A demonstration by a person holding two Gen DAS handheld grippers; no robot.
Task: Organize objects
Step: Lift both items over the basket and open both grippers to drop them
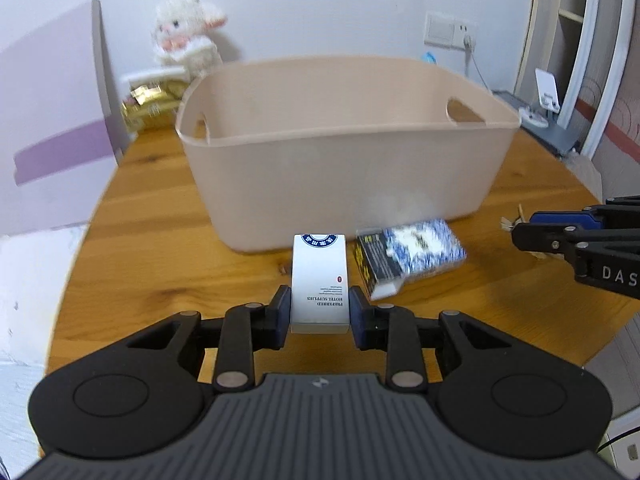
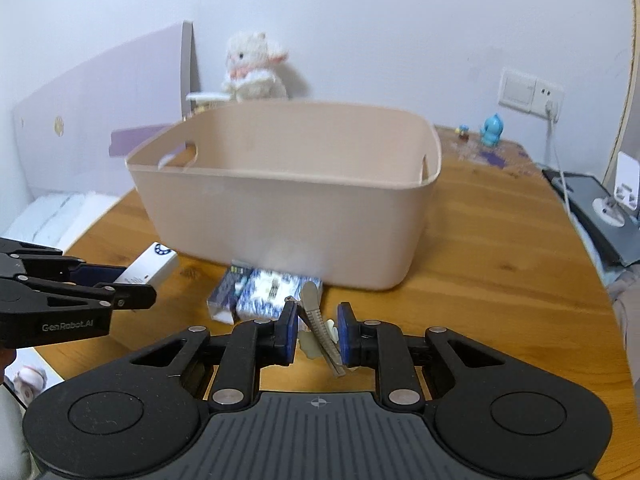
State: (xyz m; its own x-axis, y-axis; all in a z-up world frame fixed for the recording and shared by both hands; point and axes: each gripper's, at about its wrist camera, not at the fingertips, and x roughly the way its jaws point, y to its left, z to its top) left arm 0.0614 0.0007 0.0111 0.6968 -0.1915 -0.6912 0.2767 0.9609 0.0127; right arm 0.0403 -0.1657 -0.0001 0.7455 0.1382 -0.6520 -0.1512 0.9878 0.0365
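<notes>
Matte beige tub (image 1: pixel 344 168); glossy white carton (image 1: pixel 319 280) clamped.

A white wall (image 2: pixel 380 20) is backing the wooden counter (image 2: pixel 500 260); a switch plate (image 2: pixel 530 90) is sitting on that wall.

White box (image 1: pixel 319 284) printed "PREFERRED HOTEL SUPPLIES", left tool (image 2: pixel 132 294) marked "GenRobot.AI", right tool (image 1: pixel 516 236) showing "DAS", apparently cut off
</notes>
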